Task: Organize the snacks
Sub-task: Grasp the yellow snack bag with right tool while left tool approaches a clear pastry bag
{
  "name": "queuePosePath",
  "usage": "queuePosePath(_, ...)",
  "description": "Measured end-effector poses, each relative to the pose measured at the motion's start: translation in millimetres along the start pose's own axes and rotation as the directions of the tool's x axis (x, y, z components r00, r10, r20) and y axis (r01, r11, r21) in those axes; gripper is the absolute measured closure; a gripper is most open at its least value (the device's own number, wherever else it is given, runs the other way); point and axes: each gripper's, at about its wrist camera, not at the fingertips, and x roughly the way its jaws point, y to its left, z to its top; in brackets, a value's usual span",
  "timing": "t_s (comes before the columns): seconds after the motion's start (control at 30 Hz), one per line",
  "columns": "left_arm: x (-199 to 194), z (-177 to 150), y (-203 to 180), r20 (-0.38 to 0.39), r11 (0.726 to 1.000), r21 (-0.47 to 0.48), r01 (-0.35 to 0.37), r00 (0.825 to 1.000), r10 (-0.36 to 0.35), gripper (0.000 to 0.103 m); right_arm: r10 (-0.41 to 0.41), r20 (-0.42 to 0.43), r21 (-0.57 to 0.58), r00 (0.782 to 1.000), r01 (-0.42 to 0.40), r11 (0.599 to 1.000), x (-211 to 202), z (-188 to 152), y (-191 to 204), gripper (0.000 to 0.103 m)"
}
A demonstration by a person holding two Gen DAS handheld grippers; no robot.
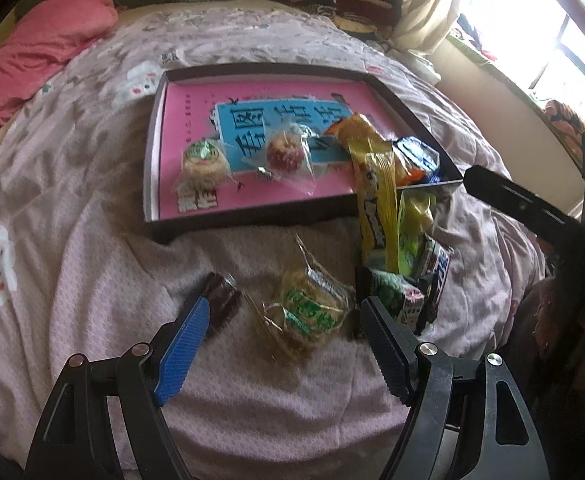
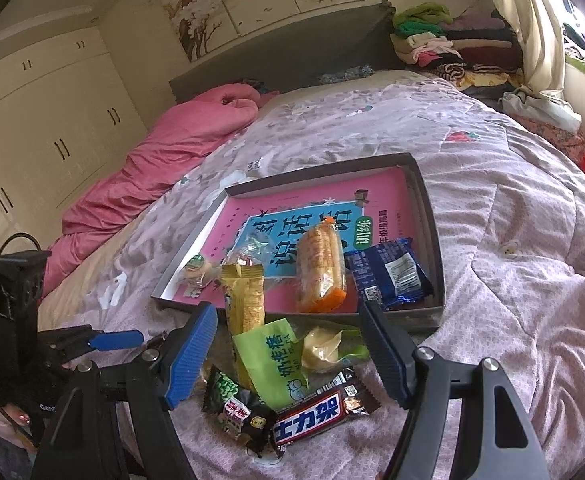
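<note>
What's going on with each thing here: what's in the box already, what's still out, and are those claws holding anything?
Left gripper: open, empty, over rice cake on bed.
Right gripper: open, empty.
Tray: holds several snacks.
Blue packet: in tray.
Chocolate bar: on bed, outside tray.
Green candy bag: outside tray.

The bed's quilt (image 2: 492,240) is pale lilac with small white and grey prints; a rose-pink blanket (image 2: 164,148) lies bunched along its far edge. The dark-walled tray (image 2: 432,216) holds a pink book (image 1: 188,128) with a blue panel. Nearer are a yellow packet (image 2: 244,300), a lime-green bag (image 2: 272,356), a brown chocolate bar (image 2: 316,416) lettered white, and a blue packet (image 2: 388,276). The clear-wrapped cake (image 1: 308,308) looks golden, perhaps green-labelled.
</note>
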Motion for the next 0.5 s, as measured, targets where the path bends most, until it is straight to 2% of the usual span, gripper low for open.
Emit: queuePosePath(0.5, 15, -10, -9, -0.042, 0.999, 0.014, 0.038, 0.998, -0.037, 0.024, 0.029, -0.027, -0.109, 0.999, -0.032, 0.994, 14, -6, 26, 0.03)
